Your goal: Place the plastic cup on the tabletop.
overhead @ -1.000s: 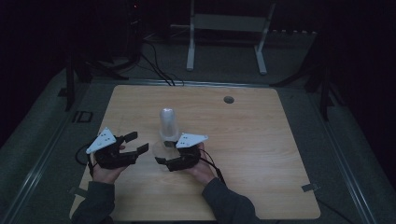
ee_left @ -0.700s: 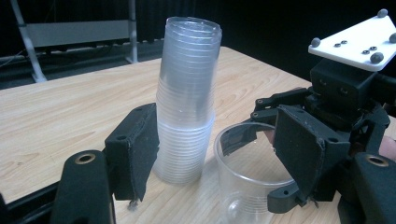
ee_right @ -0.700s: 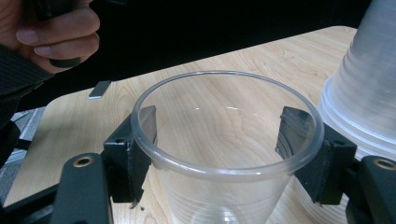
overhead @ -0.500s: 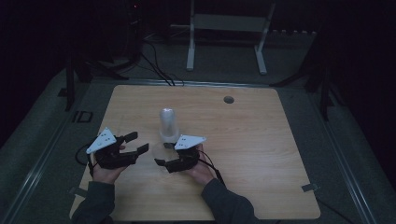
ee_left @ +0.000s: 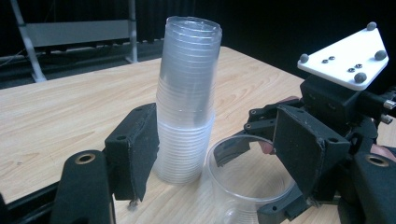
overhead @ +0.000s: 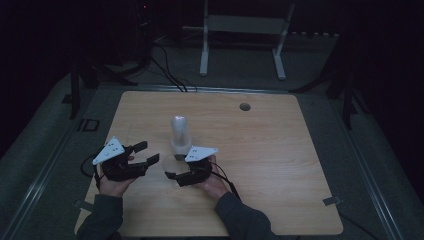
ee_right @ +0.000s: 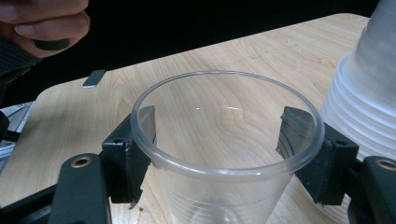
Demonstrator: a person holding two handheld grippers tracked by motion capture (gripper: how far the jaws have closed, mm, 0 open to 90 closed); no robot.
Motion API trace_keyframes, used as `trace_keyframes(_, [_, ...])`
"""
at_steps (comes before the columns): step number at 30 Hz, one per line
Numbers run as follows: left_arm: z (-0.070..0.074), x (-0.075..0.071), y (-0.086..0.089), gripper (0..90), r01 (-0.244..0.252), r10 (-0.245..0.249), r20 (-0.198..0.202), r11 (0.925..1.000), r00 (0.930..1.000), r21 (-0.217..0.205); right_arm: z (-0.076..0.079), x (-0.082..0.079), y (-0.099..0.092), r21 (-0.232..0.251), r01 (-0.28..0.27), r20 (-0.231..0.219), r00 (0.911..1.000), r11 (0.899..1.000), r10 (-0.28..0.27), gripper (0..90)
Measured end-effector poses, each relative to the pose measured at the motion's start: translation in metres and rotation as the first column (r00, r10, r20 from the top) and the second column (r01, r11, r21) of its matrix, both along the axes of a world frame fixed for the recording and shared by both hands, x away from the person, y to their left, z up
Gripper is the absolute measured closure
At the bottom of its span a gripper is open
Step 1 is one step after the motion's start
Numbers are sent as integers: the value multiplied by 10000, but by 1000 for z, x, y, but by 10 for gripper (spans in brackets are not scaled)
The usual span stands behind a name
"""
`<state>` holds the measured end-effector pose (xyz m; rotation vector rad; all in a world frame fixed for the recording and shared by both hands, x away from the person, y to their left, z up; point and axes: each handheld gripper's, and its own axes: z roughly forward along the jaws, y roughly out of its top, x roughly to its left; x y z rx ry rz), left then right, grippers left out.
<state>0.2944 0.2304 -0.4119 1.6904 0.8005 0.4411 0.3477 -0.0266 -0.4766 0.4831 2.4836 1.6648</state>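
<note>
The single clear cup (ee_right: pixel 227 154) is cut off by the bottom edge of the right gripper view, so its base is unseen. There the cup stack (ee_right: pixel 369 98) runs off the right and top edges. In the high view the dim light leaves the cup too faint to make out against the desk (overhead: pixel 280 165).

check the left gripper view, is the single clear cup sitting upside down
No, the single clear cup stands with its open rim up, beside the stack of cups.

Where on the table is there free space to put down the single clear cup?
The light wooden table is bare right of the stack of clear plastic cups, toward the round hole. It is crowded at the front left, around the single clear plastic cup.
</note>
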Motion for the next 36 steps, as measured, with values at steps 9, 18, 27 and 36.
trace_keyframes(9, [0, 0, 0, 317, 3, -3, 2, 10000, 10000, -4, -4, -3, 0, -163, -213, 8, 9998, 9996, 213, 251])
trace_keyframes(18, [0, 0, 0, 317, 5, -5, -10, 10000, 10000, 1, -7, -6, 0, -353, -395, -101, 9992, 9986, 392, 190])
trace_keyframes(27, [0, 0, 0, 316, 11, -11, -17, 10000, 10000, 0, -7, -5, -2, -457, -406, -195, 9990, 9981, 397, 151])
trace_keyframes(36, [0, 0, 0, 316, -1, 1, -10, 10000, 10000, -15, -9, -6, -4, -638, -205, -153, 9997, 9978, 196, 119])
